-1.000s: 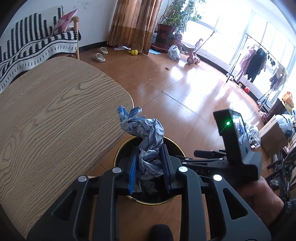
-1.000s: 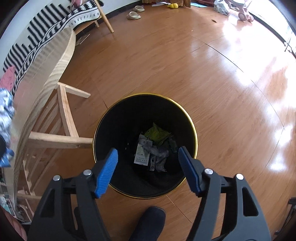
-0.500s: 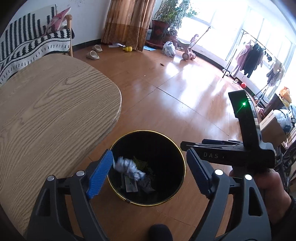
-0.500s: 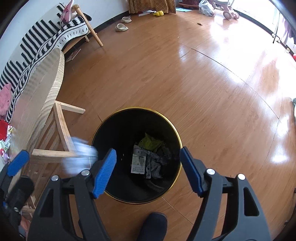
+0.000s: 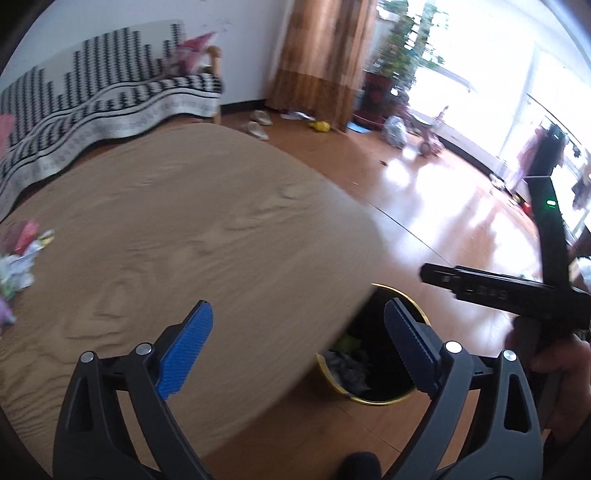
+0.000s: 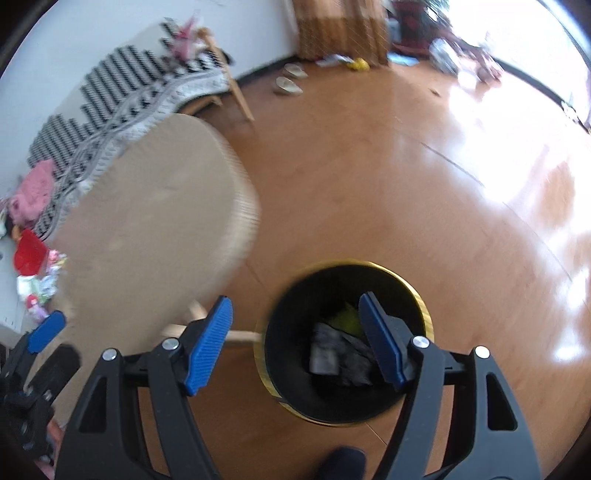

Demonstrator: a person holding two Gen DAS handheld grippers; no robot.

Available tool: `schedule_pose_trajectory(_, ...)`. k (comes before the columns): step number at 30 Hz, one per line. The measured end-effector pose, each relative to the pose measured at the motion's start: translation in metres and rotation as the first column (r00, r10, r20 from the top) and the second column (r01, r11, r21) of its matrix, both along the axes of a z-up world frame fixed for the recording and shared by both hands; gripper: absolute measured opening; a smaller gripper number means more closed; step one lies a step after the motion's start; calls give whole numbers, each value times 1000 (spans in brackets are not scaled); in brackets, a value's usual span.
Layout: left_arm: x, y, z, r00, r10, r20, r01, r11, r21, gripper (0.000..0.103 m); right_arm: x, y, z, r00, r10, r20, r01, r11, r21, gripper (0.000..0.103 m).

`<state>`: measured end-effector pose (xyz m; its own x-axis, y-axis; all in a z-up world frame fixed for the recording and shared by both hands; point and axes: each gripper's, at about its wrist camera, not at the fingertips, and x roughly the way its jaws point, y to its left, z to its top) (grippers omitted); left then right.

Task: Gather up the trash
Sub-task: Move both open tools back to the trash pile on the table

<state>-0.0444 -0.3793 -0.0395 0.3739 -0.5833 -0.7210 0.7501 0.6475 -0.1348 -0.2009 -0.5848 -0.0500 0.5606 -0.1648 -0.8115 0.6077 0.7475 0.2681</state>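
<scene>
Left wrist view: we find both the left hand-held gripper (image 5: pixel 295 343) and right hand-held gripper (image 6: pixel 295 339) spread apart and empty, crumpled waste lying in the gold-rimmed bin (image 5: pixel 399 397), wrappers (image 5: pixel 20 254) remaining on the bench (image 5: pixel 184 229).

Colours and patterns around the bin

Black trash bin (image 6: pixel 291 373) with gold rim, lower centre; blue gripper pads (image 6: pixel 208 345); black-and-white zigzag blanket (image 5: pixel 110 99), upper left; tan woodgrain table (image 5: pixel 184 229).

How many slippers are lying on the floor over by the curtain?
2. One slipper lies nearer the table; the other slipper lies just beyond it, closer to the curtain. Blur could be hiding more.
</scene>
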Motion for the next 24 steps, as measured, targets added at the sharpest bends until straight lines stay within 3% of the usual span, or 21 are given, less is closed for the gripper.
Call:
schedule_pose_trajectory(3, 32, 43, 6, 993, 116, 3, -116, 993, -3, 91, 39, 44, 18, 993, 108, 39, -107, 994, -15, 69)
schedule_pose_trajectory(7, 81, 114, 11, 952, 307, 4, -307, 952, 7, 91, 92, 114, 31, 961, 271, 61, -269, 963, -33, 69)
schedule_pose_trajectory(9, 108, 161, 13, 909, 418, 1, -418, 909, 14, 91, 117, 154, 35, 935, 349, 64, -347, 937, -38, 69)
schedule_pose_trajectory(14, 152, 260, 19, 810, 586, -23, -586, 810, -7, 91, 179, 241, 33, 867, 495, 60, -494, 869, -36, 69)
schedule_pose_trajectory(20, 169, 368, 17, 695, 718, -44, -719, 695, -19, 91, 251, 338, 22, 804, 592, 58, -589, 806, -60, 69)
schedule_pose_trajectory(24, 176, 408, 10, 665, 745, -43, -746, 666, -6, 91, 291, 389, 8, 777, 629, 25, -625, 775, -100, 69)
